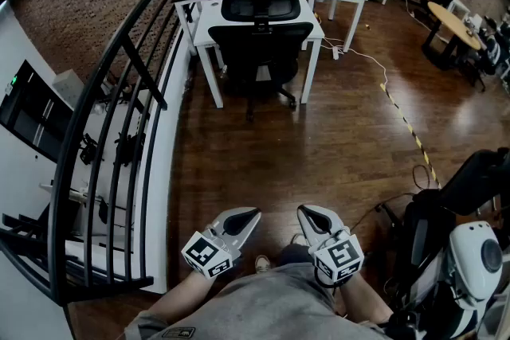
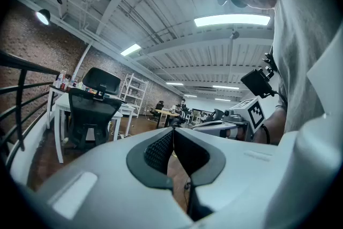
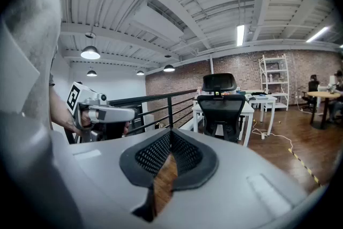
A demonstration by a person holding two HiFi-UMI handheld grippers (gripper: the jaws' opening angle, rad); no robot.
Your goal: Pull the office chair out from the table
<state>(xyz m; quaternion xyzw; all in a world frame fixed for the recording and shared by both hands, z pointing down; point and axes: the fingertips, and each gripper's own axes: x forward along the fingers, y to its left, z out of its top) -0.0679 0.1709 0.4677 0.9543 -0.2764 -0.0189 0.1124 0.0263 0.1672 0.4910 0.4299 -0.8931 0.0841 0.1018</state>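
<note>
**Chair far off, both grippers shut and empty**

The chair stood at the top middle of the head view, pushed in under the white table with its back to the camera. The left gripper and the right gripper were at the bottom middle, side by side and well apart from the chair, with bare wood floor in between. Both had their jaws pressed together and held nothing. The chair looked big and fairly heavy, but it seemed to stand on wheels, so it would likely roll with an easy pull. Its frame looked stiff and the back looked like soft mesh. The top edge of the back, or the post under the headrest, looked like the best place to grab.
</note>
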